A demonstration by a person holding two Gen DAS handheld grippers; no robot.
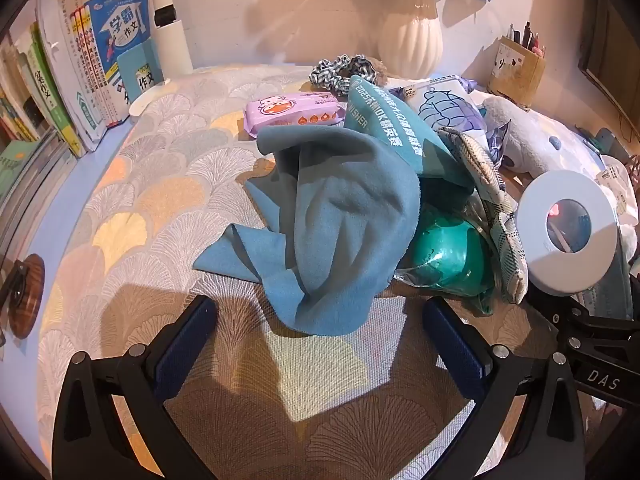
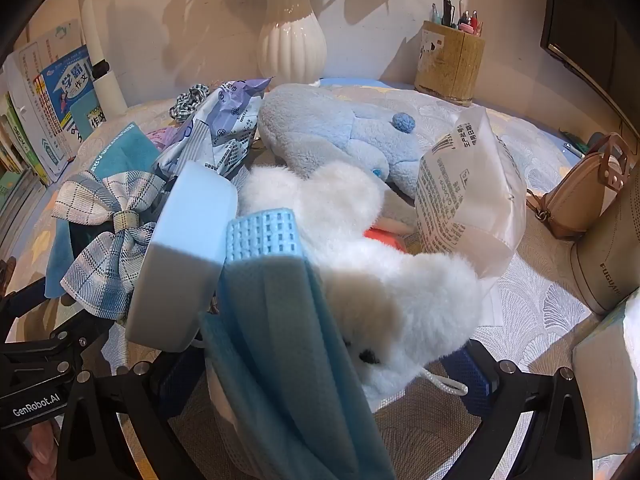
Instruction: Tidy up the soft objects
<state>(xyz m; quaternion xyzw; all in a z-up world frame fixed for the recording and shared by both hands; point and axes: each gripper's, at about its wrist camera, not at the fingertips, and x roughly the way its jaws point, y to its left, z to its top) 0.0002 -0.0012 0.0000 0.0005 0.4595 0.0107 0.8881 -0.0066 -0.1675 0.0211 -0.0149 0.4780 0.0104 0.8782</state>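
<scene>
A: On our left, the left gripper [image 1: 320, 344] hangs wide open over the mat [image 1: 120, 216], holding nothing. The blue cloth [image 1: 340, 232] lies crumpled just ahead of its fingers, apart from them, draped over a green pack [image 1: 448, 256].

B: We'd guess the jaws are spread like that to take a fold of the cloth. What sits around it?

A: Books [image 1: 100, 64] stand at the far left, well apart. Behind the cloth lie a purple wipes pack [image 1: 292, 114], a teal towel [image 1: 384, 128] and a scrunchie [image 1: 340, 70].

B: And on our right?

A: The right gripper [image 2: 324, 376] has a mask [image 2: 280, 320] and the white plush [image 2: 380, 280] lying between its fingers. The jaws stand fairly wide, and we cannot tell whether they grip either one.

B: What crowds that side?

A: Left to right: a plaid bow [image 2: 108, 232], a pale blue sponge [image 2: 188, 256] leaning on the mask, a blue plush [image 2: 332, 132] behind, then a white tissue pack [image 2: 468, 200] touching the white plush. A vase [image 2: 292, 44], a pen holder [image 2: 450, 64] and a tan bag [image 2: 576, 196] stand beyond.

B: So we judge the pile barely sorted. Lifting the mask alone may drag the sponge or plush along.
</scene>
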